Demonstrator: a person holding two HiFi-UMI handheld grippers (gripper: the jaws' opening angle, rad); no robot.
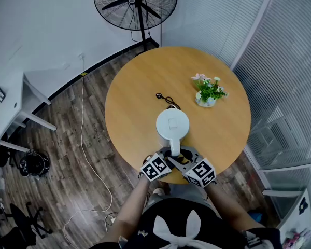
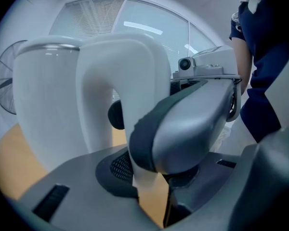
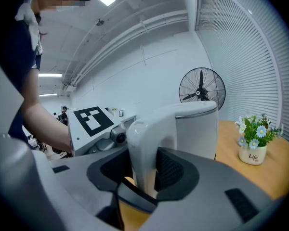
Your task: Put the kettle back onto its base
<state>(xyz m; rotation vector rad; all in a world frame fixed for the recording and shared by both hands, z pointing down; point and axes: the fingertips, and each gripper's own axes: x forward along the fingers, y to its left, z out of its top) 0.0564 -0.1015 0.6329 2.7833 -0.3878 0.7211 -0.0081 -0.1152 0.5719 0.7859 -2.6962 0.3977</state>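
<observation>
Kettle, white and upright, stands on the round wooden table towards its near edge; no view shows its base, so whether it is already seated cannot be told, though a black cord lying just behind it suggests the base is under or close by; the right gripper is closed on the handle, a mesh pad against each side; the left gripper also has the handle between its jaws, apparently clamped, its far side hidden by the other gripper's jaw; the person would do well to keep both grips firm, hold the body plumb, lower straight and release only once it sits flat.
</observation>
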